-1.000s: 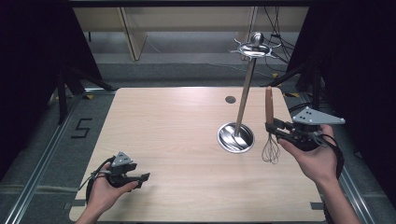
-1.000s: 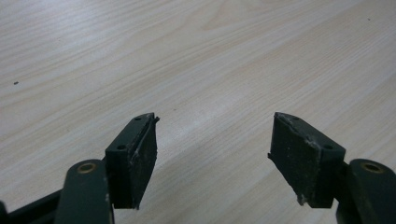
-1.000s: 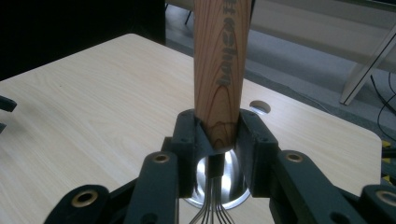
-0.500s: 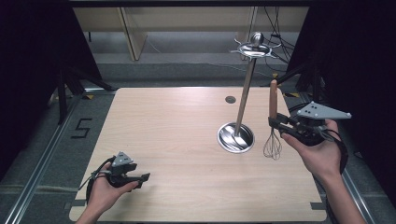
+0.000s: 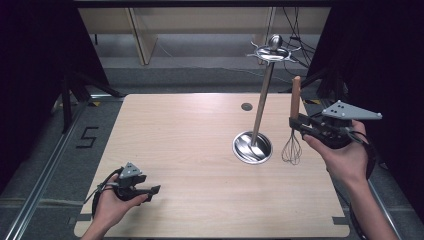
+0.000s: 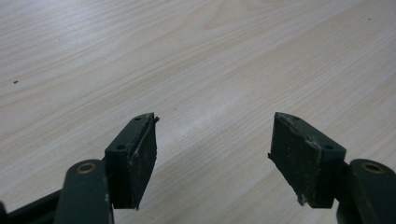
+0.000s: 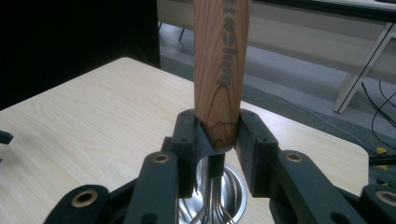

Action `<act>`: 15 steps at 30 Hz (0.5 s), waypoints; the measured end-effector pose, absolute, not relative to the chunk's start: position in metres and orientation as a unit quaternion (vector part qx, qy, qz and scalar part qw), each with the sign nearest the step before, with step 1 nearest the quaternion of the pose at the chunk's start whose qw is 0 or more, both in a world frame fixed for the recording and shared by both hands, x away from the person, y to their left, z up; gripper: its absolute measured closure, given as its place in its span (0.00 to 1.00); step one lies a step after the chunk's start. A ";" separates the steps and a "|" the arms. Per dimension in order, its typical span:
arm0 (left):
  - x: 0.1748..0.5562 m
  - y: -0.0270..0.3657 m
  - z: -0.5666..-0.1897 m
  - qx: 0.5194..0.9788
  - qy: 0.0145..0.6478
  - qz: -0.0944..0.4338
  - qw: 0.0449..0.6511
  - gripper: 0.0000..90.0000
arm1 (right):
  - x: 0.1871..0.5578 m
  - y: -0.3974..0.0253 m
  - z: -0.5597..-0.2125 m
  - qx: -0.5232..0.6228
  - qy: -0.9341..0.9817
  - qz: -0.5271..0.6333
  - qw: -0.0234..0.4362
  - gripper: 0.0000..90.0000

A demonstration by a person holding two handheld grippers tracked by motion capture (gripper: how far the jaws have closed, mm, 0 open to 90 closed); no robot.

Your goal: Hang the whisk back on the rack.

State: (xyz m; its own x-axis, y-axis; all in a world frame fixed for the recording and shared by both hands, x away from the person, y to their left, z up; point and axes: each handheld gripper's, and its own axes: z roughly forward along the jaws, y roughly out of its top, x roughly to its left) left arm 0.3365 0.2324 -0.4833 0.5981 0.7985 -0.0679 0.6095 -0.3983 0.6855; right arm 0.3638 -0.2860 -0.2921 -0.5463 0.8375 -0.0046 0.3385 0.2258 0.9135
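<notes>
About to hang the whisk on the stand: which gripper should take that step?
Right. The right gripper is shut on the whisk, held upright beside the stand. The left gripper is open at the table's near-left edge, far off.

Light wood table [image 5: 190,145], grain running lengthwise. Small dark round grommet [image 5: 246,106] sat near its far edge. Grey floor beyond, with loose cables [image 5: 300,37] trailing at the right and pale wooden furniture legs [image 5: 140,35] behind. A "5" marking [image 5: 86,137] lay on the floor left of the table.
</notes>
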 end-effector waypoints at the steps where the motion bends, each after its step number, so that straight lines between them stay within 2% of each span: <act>1: 0.336 0.232 -0.483 0.825 0.427 0.137 0.345 0.34 | 0.366 -0.287 -0.292 0.390 0.735 0.483 0.273 0.79; 15: 0.337 0.235 -0.482 0.833 0.420 0.138 0.333 0.34 | 0.372 -0.292 -0.280 0.403 0.728 0.489 0.261 0.79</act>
